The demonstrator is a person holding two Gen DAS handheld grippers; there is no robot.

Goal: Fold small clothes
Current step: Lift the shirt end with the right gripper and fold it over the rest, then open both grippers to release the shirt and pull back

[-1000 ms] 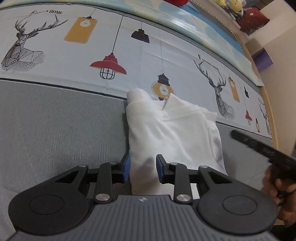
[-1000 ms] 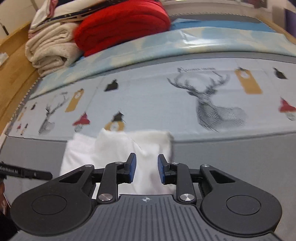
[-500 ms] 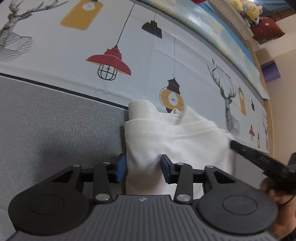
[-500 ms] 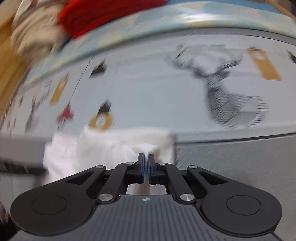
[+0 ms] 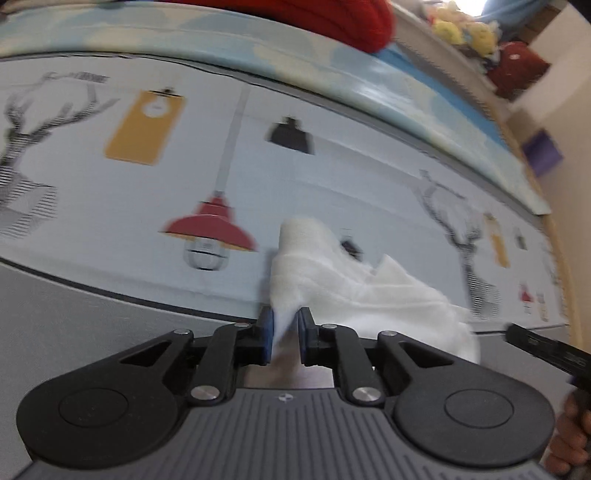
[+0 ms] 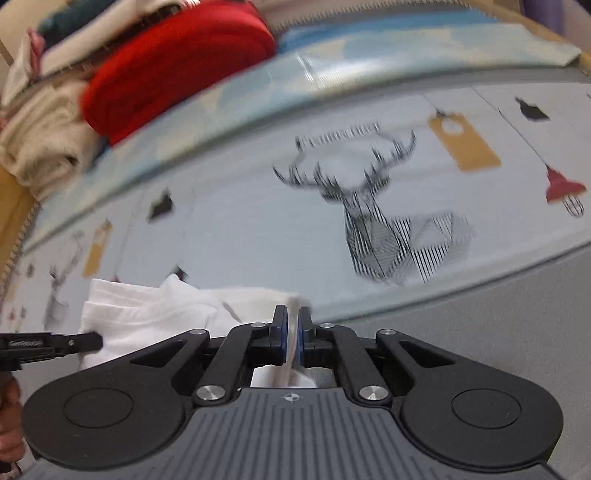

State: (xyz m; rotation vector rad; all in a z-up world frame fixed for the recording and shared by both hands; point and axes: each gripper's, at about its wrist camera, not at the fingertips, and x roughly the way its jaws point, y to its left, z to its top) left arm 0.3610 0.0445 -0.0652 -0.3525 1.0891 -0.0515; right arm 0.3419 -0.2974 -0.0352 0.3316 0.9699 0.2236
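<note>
A small white garment (image 5: 351, 288) lies bunched on the bed, across the line between the grey cover and the printed sheet. My left gripper (image 5: 285, 321) is closing, and the garment's left edge is pinched between its blue pads. In the right wrist view the same garment (image 6: 147, 314) spreads to the left. My right gripper (image 6: 291, 325) holds its right corner in a narrow gap, and its jaws are easing open slightly. Each view shows the other gripper's black finger at its side, the right gripper (image 5: 546, 347) and the left gripper (image 6: 48, 343).
The printed sheet (image 6: 258, 229) with deer and lamps runs across the bed, with the grey cover (image 5: 74, 332) nearer me. A red folded blanket (image 6: 173, 62) and cream folded cloth (image 6: 37, 147) are stacked at the far side. Plush toys (image 5: 461, 29) sit beyond the bed.
Both grippers have narrowed from wide open onto the garment's edges. The cloth has bunched up from lying flat. Both views have tilted up toward the far side of the bed.
</note>
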